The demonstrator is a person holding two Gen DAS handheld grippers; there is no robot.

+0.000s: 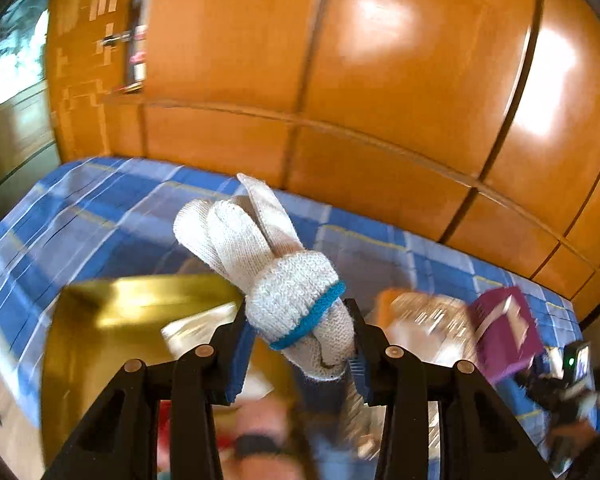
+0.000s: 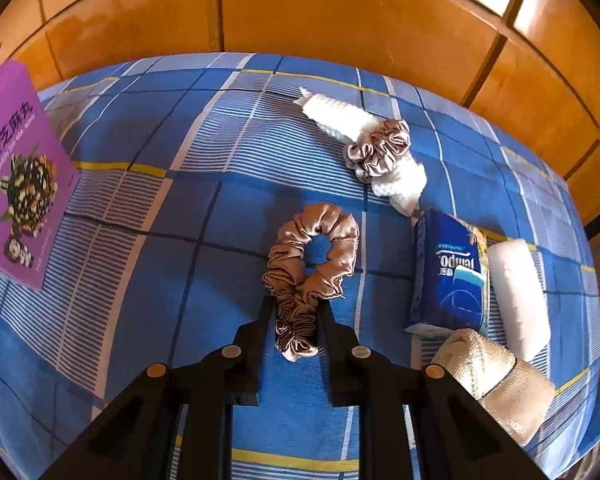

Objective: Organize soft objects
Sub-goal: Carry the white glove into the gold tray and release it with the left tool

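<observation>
In the left wrist view my left gripper (image 1: pixel 300 336) is shut on a white knit glove (image 1: pixel 272 264) with a blue cuff band, held up above a gold box (image 1: pixel 132 320). In the right wrist view my right gripper (image 2: pixel 296 312) is shut on a beige satin scrunchie (image 2: pixel 312 260), which hangs just over the blue plaid bedsheet (image 2: pixel 180 208). A rolled white cloth (image 2: pixel 340 116) with a grey scrunchie (image 2: pixel 380 148) around it lies further back on the bed.
A blue tissue pack (image 2: pixel 448 272), a white roll (image 2: pixel 516 292) and a beige bandage roll (image 2: pixel 496 376) lie at the right. A purple box (image 2: pixel 16 172) stands at the left, also visible in the left wrist view (image 1: pixel 504 328). Orange wooden wardrobe doors (image 2: pixel 340 12) back the bed.
</observation>
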